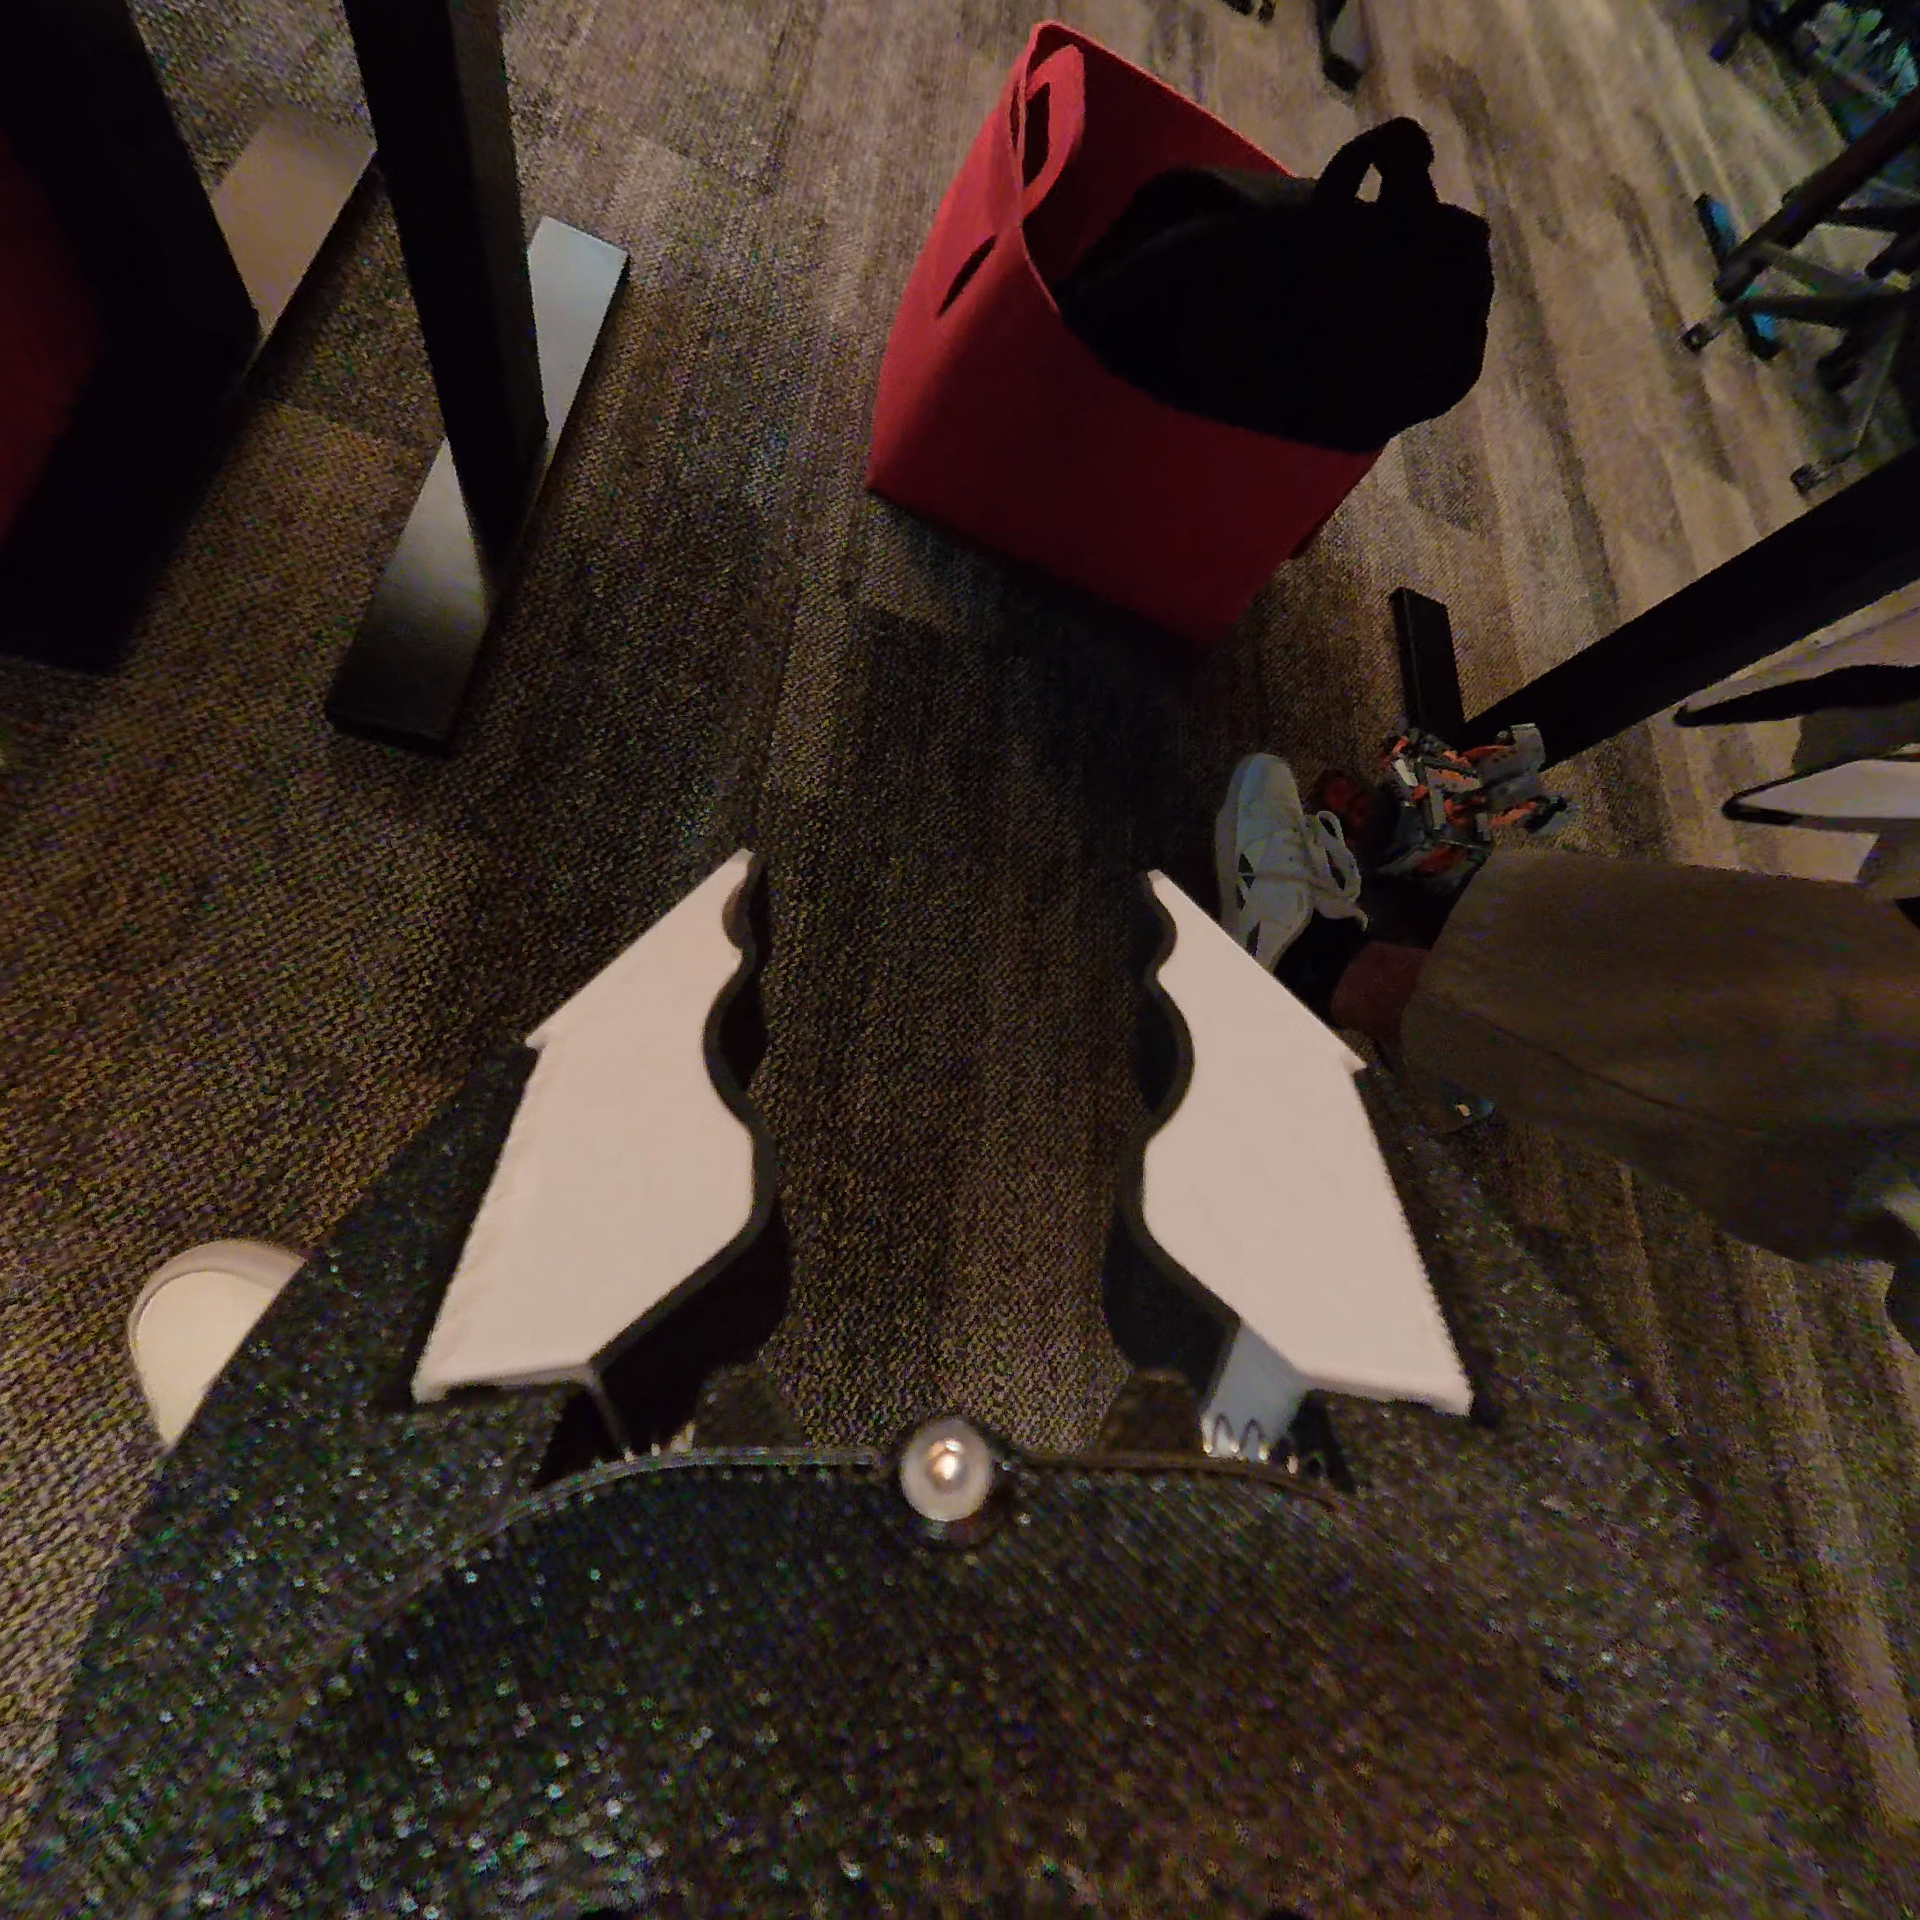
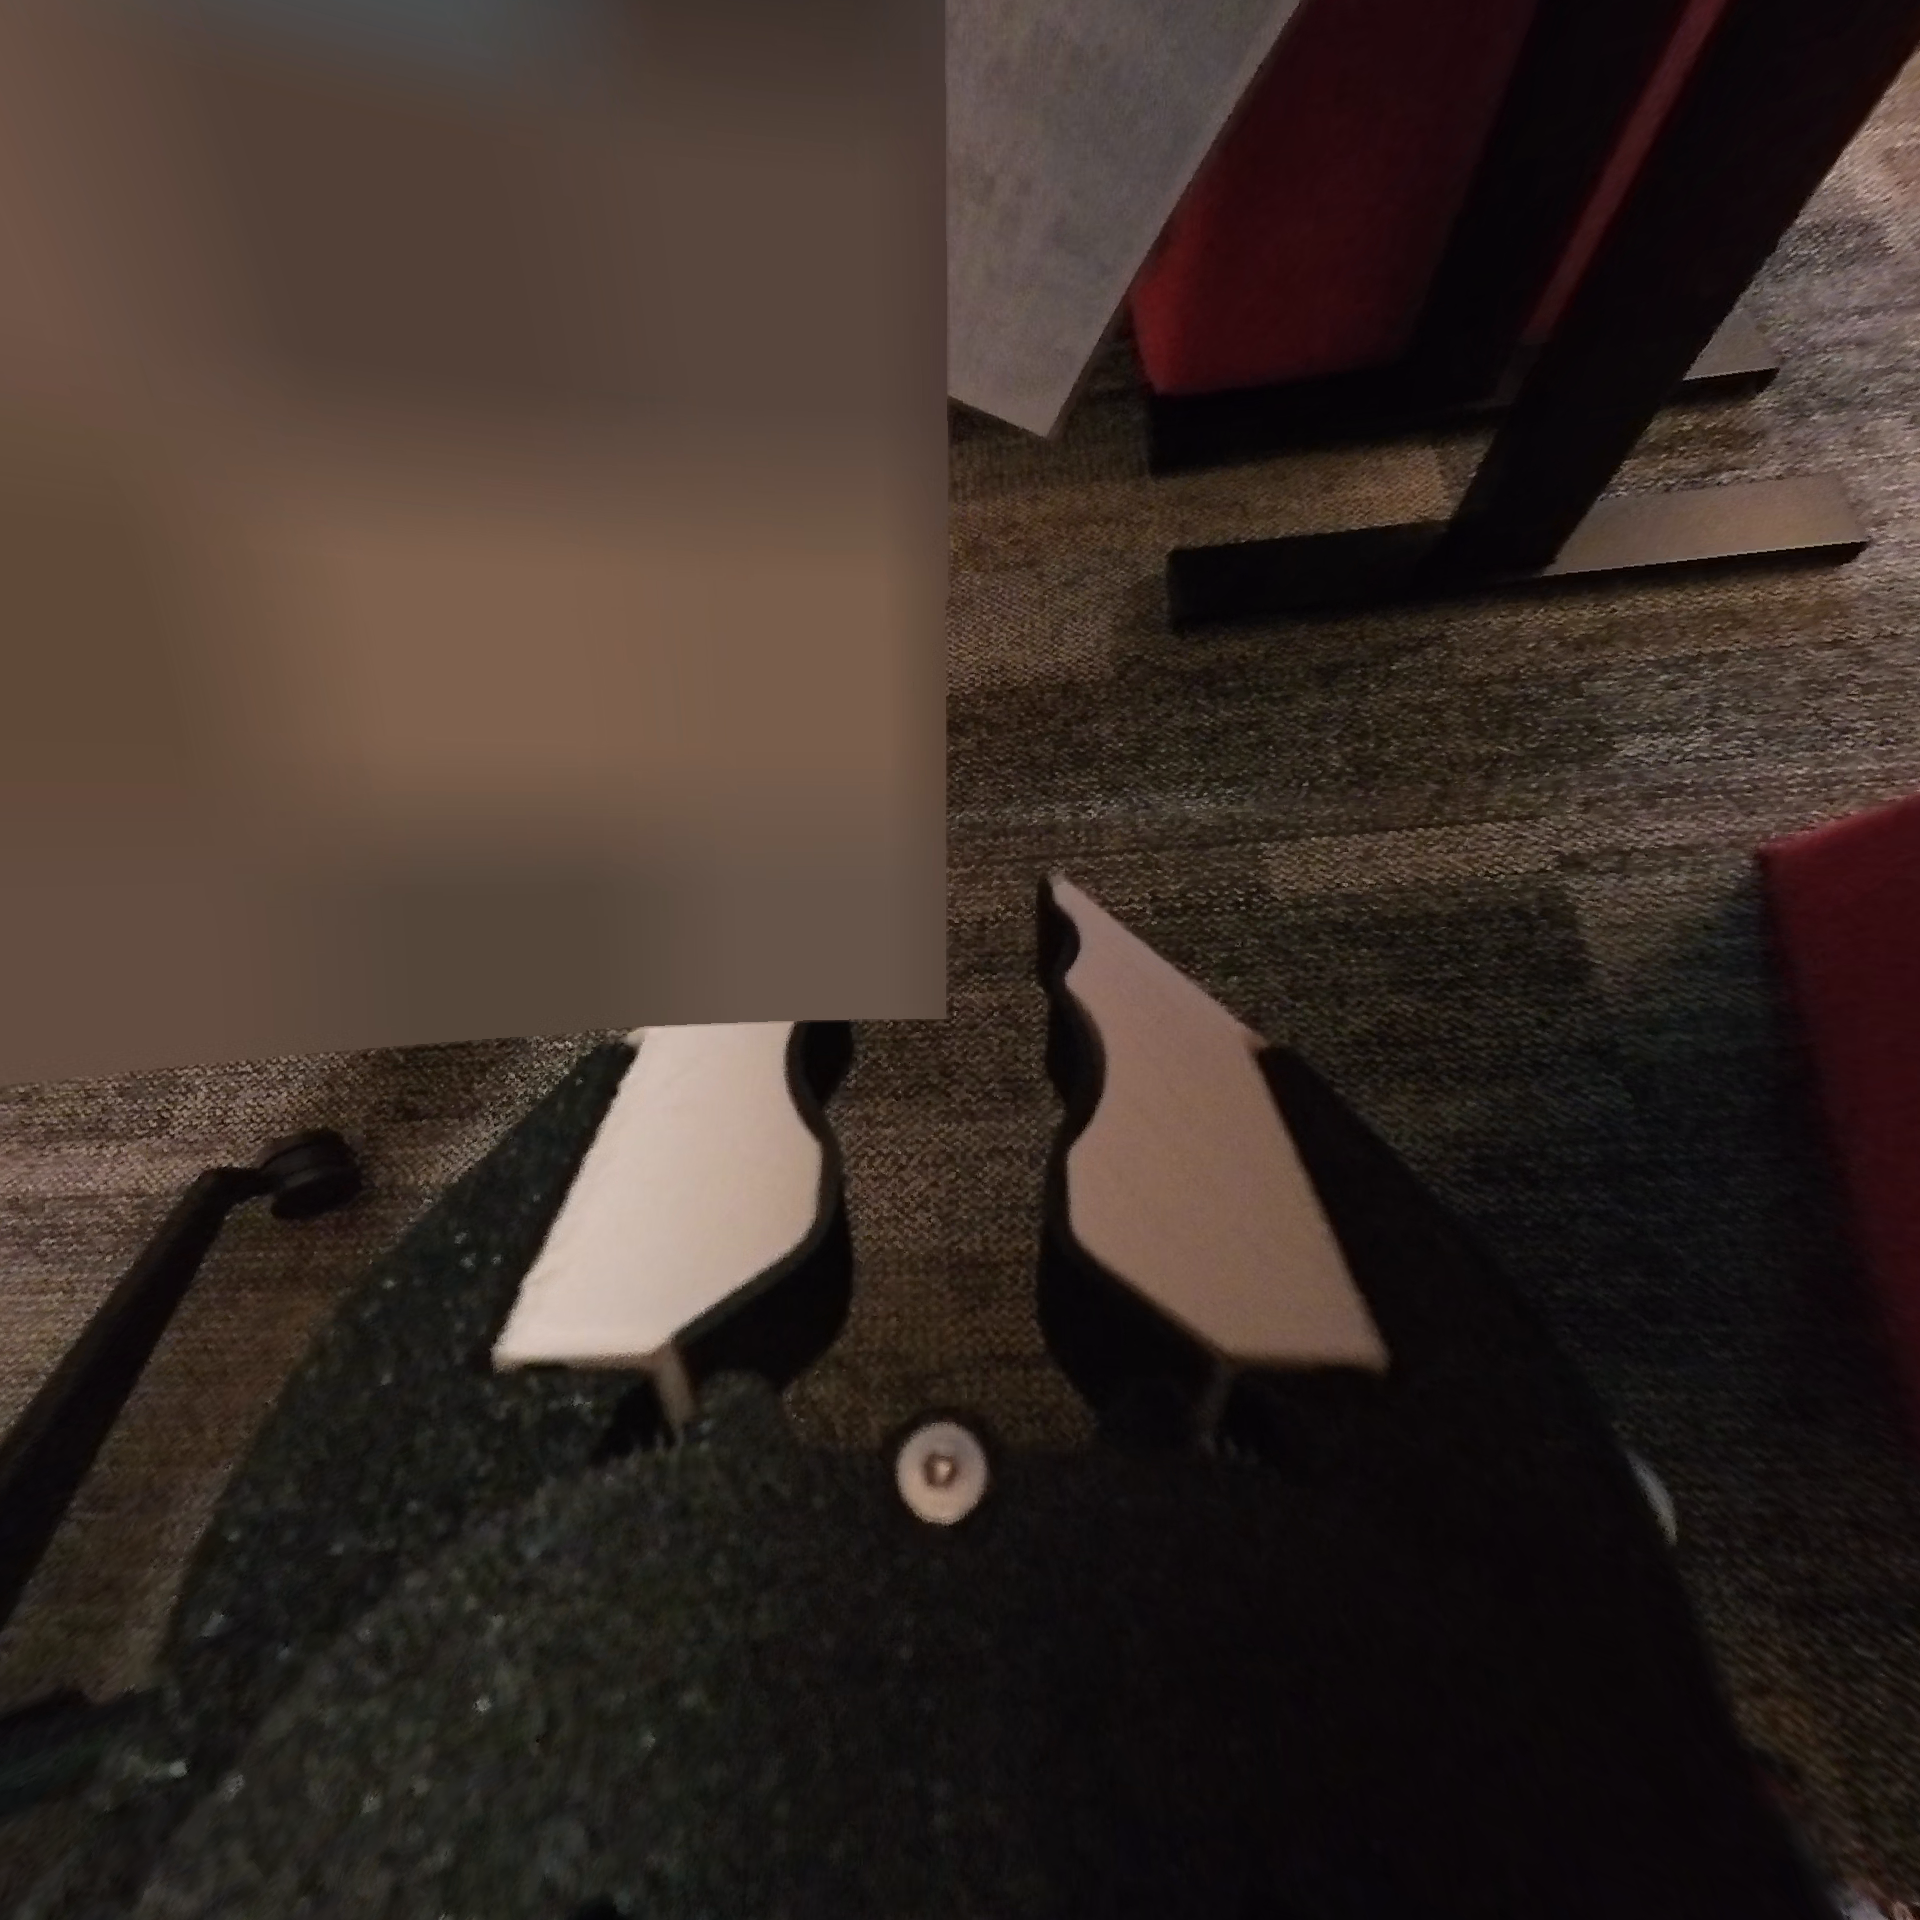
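The left gripper (image 1: 951,904) hangs over the carpet (image 1: 312,935) with its jaws spread wide and nothing between them. At one o'clock from it stands a red felt basket (image 1: 1049,436) with a black bag (image 1: 1278,281) inside. At three o'clock lie a white shoe (image 1: 1273,842) and a person's trouser leg (image 1: 1662,1039); at eleven o'clock stand black table legs (image 1: 457,312)

The right gripper (image 2: 940,1039) also hangs released and empty above the carpet, with black table feet (image 2: 1507,561) at one o'clock and a chair caster (image 2: 307,1174) at nine o'clock
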The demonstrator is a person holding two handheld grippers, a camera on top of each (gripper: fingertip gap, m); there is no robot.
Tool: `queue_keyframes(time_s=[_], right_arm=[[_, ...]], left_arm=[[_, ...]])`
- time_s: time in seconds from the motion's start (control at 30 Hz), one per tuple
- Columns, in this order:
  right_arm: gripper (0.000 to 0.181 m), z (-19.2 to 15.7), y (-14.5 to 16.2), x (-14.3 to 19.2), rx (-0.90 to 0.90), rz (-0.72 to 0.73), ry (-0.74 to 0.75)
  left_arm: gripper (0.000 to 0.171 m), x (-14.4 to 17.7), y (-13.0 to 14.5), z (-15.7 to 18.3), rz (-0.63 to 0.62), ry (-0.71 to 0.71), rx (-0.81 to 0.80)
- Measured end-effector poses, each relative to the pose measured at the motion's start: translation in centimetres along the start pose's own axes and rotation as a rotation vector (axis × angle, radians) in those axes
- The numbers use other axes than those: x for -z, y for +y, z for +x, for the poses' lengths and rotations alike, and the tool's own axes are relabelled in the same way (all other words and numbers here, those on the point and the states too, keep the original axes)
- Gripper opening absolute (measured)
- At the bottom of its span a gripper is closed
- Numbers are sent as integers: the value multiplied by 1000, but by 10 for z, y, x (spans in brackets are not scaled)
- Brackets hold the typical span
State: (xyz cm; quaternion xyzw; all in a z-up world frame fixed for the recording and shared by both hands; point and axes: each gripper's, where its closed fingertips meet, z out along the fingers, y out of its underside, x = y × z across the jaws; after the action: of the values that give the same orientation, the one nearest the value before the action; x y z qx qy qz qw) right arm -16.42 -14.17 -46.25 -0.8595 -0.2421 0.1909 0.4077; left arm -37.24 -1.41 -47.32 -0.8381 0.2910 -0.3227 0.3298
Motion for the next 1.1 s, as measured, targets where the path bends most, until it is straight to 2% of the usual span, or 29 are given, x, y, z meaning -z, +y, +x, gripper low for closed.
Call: queue_keyframes(time_s=[0.5, 0.6, 0.67, 0.7, 0.73, 0.8, 0.9, 0.93, 1.0, 1.03, 1.1], right_arm=[[32, -3, 3, -6, -13, -10, -22], [32, -4, 2, -6, -19, -4, -27], [33, -6, 1, -7, -25, 5, -39], [32, -7, 0, -8, -26, 11, -44], [33, -7, 2, -11, -25, 13, -48], [33, -8, 7, -17, -40, -5, -64], [35, -19, -5, -18, -85, 15, -118], [35, -23, -12, -18, -86, 36, -129], [36, -29, -26, -17, -72, 66, -139], [35, -31, -33, -18, -58, 82, -137], [35, -33, -38, -20, -30, 88, -133]], left_arm=[[68, -1, -2, -2, 2, 0, 7], [69, -8, 6, 5, -18, 29, 32], [67, -22, 26, 18, -63, 99, 95], [67, -33, 48, 25, -127, 136, 139], [67, -46, 81, 31, -230, 151, 188], [63, -67, 164, 46, -440, 151, 333], [60, -84, 294, 78, -606, 167, 659], [60, -83, 345, 82, -663, 117, 774], [56, -68, 444, 69, -717, -81, 989], [55, -54, 486, 56, -700, -205, 1100], [51, -15, 550, 21, -571, -463, 1312]])
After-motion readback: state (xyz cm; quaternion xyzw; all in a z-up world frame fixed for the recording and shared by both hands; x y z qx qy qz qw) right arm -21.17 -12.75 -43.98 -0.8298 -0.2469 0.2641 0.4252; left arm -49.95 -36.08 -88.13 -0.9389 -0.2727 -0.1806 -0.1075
